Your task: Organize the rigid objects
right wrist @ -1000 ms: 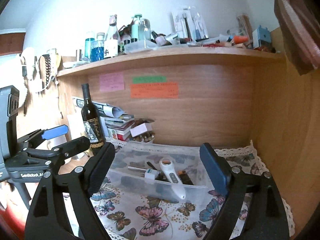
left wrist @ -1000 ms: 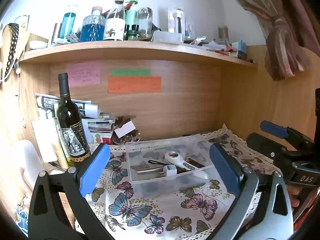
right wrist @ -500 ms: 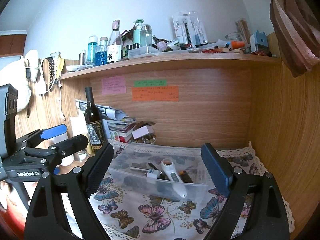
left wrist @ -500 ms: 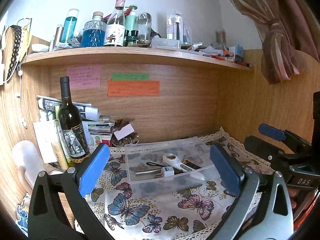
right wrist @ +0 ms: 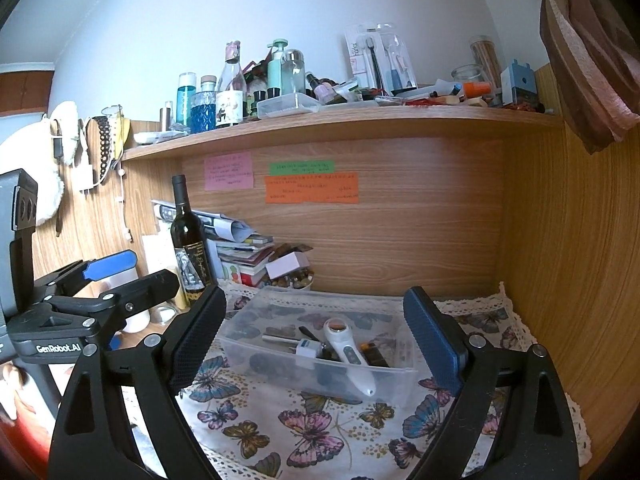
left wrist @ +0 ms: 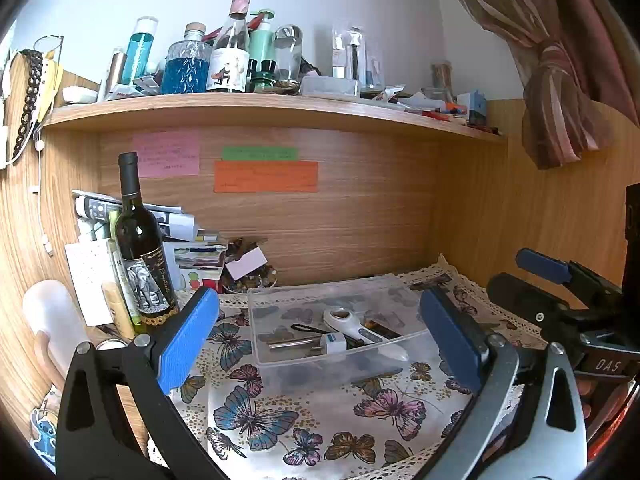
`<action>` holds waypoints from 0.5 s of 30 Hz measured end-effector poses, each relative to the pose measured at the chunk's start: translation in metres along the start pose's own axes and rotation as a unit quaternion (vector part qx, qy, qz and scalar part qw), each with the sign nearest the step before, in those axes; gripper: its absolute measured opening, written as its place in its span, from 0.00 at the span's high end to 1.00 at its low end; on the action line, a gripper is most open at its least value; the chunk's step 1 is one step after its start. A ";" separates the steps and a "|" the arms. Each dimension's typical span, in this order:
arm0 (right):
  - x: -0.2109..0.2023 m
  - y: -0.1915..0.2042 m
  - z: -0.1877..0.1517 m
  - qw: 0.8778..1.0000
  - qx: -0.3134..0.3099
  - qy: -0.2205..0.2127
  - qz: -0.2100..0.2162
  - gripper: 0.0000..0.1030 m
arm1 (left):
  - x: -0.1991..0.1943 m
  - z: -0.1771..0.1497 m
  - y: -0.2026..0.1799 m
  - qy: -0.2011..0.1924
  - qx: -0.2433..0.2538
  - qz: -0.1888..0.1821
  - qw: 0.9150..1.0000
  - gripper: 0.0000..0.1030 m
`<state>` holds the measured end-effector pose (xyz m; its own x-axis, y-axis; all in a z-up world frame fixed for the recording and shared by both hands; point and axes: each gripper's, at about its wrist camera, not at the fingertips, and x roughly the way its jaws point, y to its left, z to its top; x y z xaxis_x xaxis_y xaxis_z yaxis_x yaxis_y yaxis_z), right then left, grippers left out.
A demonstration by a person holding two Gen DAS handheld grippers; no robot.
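Both grippers are standing wide apart and carrying nothing. I am holding my left gripper point(left wrist: 320, 340) low over the butterfly-print cloth point(left wrist: 304, 412) on the table, its blue pads point(left wrist: 188, 340) framing the clear plastic box point(left wrist: 280, 356) from the near side without touching it. I am holding my right gripper point(right wrist: 316, 344) likewise in front of the box point(right wrist: 256, 344), fingers spread and clear of its walls. In the left wrist view my right gripper point(left wrist: 532, 280) is showing at the right edge, just beside the box; in the right wrist view my left gripper point(right wrist: 136, 276) is showing at the left, near the wine bottle point(right wrist: 190, 248).

The box is sitting on the cloth, near the wooden back panel. Lying inside it are a white handheld device point(right wrist: 346, 350) with a round lens end, pointing toward me, a small white plug-like block point(right wrist: 308, 348) touching its left side, a metal bar point(left wrist: 292, 344), a thin black item point(left wrist: 308, 328), and a dark flat item point(right wrist: 374, 354) to the right of the white device; I cannot tell what the smaller items are.

The wine bottle point(left wrist: 142, 252) is standing upright to the left of the box, in front of a stack of papers point(left wrist: 180, 236). Coloured notes point(left wrist: 266, 176) are sticking to the back panel under a shelf point(left wrist: 260, 110) crowded with bottles.
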<state>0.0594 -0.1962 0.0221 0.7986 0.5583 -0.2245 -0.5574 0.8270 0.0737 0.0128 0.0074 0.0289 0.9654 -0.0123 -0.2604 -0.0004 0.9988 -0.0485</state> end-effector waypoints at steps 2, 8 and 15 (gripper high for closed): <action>0.000 0.000 0.000 1.000 0.000 0.000 0.000 0.11 | 0.000 0.000 0.000 0.000 0.000 0.000 1.000 0.01; -0.001 0.002 0.000 1.000 0.000 -0.002 0.003 0.10 | -0.001 0.000 -0.001 0.001 0.000 -0.002 1.000 0.01; -0.001 0.004 0.000 1.000 0.001 -0.003 0.000 0.09 | -0.002 -0.001 -0.004 -0.006 0.004 -0.002 1.000 0.01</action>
<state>0.0562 -0.1934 0.0223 0.7997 0.5592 -0.2186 -0.5574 0.8268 0.0756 0.0105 0.0037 0.0286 0.9685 -0.0162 -0.2486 0.0060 0.9991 -0.0416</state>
